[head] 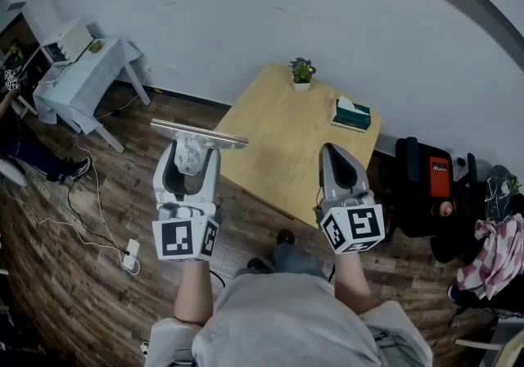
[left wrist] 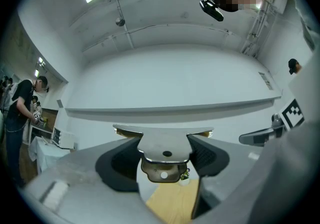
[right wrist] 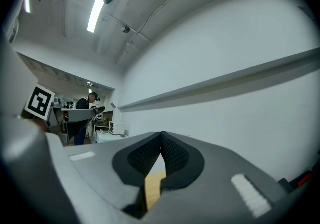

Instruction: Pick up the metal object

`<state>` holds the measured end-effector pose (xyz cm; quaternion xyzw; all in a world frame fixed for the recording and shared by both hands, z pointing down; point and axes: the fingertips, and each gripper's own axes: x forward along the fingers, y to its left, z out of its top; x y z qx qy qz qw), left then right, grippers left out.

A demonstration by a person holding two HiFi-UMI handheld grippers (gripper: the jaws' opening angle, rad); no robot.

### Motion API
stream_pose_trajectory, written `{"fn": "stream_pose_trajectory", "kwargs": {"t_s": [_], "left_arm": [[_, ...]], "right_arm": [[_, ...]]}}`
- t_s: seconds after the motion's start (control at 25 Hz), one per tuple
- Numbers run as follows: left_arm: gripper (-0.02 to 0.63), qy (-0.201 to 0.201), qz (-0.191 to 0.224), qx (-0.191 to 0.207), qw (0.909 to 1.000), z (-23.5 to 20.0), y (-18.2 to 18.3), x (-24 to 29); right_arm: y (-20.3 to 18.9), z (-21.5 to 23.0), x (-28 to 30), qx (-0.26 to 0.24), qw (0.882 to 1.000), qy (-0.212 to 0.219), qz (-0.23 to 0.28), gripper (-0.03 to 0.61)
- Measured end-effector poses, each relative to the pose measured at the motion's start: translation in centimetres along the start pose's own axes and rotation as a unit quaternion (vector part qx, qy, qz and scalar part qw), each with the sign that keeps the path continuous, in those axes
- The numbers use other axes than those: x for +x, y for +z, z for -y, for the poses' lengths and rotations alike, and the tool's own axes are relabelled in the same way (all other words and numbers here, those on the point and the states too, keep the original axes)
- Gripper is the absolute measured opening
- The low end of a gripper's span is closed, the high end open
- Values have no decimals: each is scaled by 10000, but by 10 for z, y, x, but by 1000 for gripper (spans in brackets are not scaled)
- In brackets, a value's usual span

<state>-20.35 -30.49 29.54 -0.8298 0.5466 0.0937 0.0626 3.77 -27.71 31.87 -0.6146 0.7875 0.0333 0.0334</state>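
- Metal object: flat, shiny, T-shaped, with a long cross strip and a narrower stem pierced by a small hole. Held up in the air at the tip of the left gripper, touching nothing else. In the head view, strip lying crosswise, its left end over the wooden floor and its right end over the bench's near left edge.
- Left gripper: jaws standing wide and clamped on the stem of the metal object, one pad pressed to each side, as seen in the left gripper view.
- Bench: light wood, set against the white wall, just beyond both grippers.
- Potted plant: small, green, in a white pot, upright at the far edge of the bench by the wall.
- Right gripper: jaws closed, tips meeting, nothing between them; held over the near right part of the bench, well apart from the left gripper.
- Tissue box: dark green, lying on the far right part of the bench, near the plant but not touching it.
- Black case: orange panel on its front, on the floor just right of the bench.
- Checked cloth: red and white, crumpled at the far right edge.
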Motion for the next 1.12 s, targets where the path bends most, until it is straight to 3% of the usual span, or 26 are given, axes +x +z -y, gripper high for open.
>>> {"fn": "stream_pose_trajectory", "kwargs": {"t_s": [1.12], "left_arm": [[305,-17,101,0,9999,3,8,-16]], "right_arm": [[6,-15,-18,-186,9998,47,18,-2]]}}
